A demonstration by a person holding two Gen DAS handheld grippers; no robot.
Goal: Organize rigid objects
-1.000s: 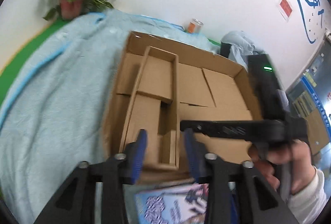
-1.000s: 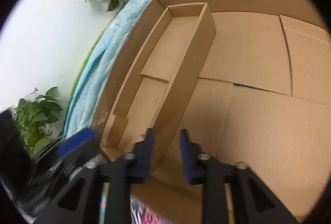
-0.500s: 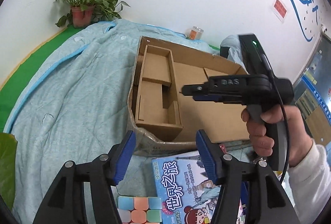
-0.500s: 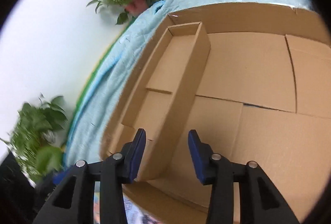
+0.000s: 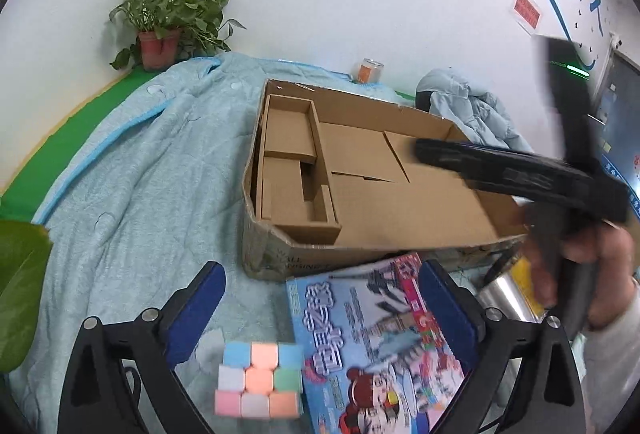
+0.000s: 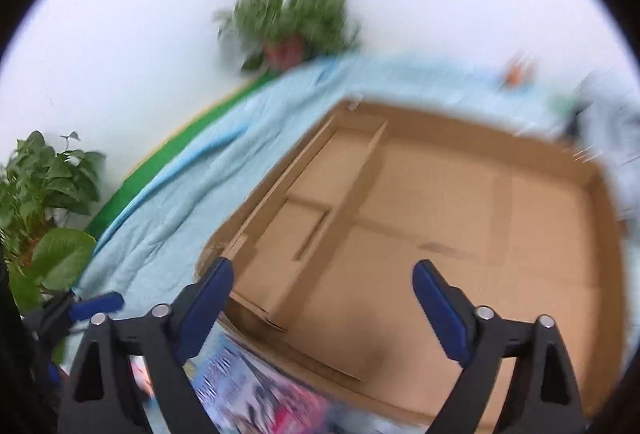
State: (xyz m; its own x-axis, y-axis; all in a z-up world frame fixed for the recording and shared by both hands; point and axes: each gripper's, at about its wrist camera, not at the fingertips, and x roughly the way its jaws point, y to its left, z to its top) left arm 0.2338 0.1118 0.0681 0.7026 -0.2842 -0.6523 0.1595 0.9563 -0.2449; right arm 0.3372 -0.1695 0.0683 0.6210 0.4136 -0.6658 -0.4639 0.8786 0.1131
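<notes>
- cardboard box (image 5: 400, 201) sits on the light blue blanket (image 5: 132, 193), one narrow divided compartment along its left side.
- left hand-held gripper (image 5: 320, 306) gapes wide, empty, above puzzle cube (image 5: 258, 380) and picture book (image 5: 372, 350).
- right hand-held gripper (image 6: 324, 294) wide open, empty, over the box.

Both grippers opened wide, left gripper (image 5: 318, 298) pulled back — apparently — from cardboard box (image 5: 400, 242)
</notes>
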